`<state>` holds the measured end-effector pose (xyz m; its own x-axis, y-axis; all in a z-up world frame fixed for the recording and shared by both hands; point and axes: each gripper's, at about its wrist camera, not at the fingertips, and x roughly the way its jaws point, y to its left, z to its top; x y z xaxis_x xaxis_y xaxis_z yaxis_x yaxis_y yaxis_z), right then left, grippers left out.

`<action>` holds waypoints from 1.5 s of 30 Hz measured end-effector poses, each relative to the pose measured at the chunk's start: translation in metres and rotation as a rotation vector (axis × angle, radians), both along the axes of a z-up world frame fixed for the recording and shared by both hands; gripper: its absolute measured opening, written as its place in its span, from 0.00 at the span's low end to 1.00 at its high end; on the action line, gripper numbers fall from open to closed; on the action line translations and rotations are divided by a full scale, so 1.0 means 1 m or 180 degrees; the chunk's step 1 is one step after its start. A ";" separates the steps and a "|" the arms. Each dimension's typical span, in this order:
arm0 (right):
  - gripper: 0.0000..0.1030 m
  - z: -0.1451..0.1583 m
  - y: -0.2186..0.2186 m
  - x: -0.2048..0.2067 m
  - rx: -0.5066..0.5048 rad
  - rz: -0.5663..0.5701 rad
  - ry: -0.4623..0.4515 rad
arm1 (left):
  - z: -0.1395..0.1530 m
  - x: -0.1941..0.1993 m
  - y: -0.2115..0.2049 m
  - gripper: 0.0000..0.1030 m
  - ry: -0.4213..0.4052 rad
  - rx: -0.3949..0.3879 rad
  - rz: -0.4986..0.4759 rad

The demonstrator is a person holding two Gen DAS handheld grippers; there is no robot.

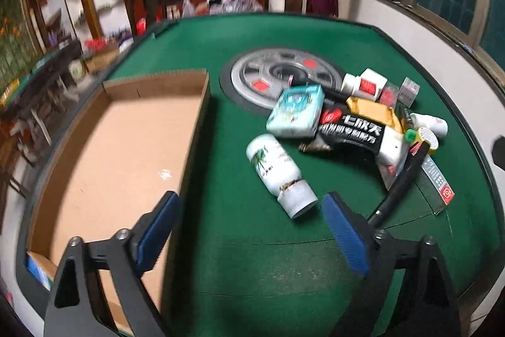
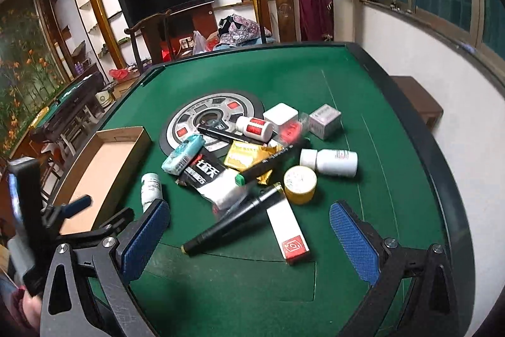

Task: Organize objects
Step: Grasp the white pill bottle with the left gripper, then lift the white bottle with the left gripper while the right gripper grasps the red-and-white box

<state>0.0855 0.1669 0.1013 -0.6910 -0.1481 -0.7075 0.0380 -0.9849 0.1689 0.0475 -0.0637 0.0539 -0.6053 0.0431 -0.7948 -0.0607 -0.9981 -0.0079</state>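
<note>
Black pen (image 2: pixel 233 218) lies between right gripper (image 2: pixel 249 239) fingers, untouched.

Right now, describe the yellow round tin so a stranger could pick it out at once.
On the green table, find the cluttered pile right of the cardboard tray. At the pile's near right edge, just below the white bottle lying on its side, stands the yellow tin. It is the only squat yellow cylinder, with a pale patterned lid.

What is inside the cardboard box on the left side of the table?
The cardboard box holds no object that shows: only its bare brown floor with a small white speck. The left gripper, open, covers its near corner, so that part cannot be checked. The white bottle lies outside on the felt.
</note>
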 end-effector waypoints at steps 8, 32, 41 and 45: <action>1.00 -0.015 0.040 -0.016 -0.0310 -0.0120 -0.0079 | -0.020 -0.031 0.006 0.65 -0.0297 0.0209 0.0043; 1.00 -0.029 0.008 -0.048 -0.0344 0.0151 -0.0274 | -0.016 -0.010 -0.012 0.32 -0.0263 0.0892 -0.0148; 1.00 -0.021 0.008 -0.068 -0.0524 -0.0085 -0.0425 | -0.003 0.012 -0.024 0.32 -0.0129 0.1059 -0.0396; 1.00 -0.016 0.007 -0.073 -0.0490 -0.0093 -0.0446 | -0.005 0.012 -0.025 0.32 -0.0145 0.1170 -0.0453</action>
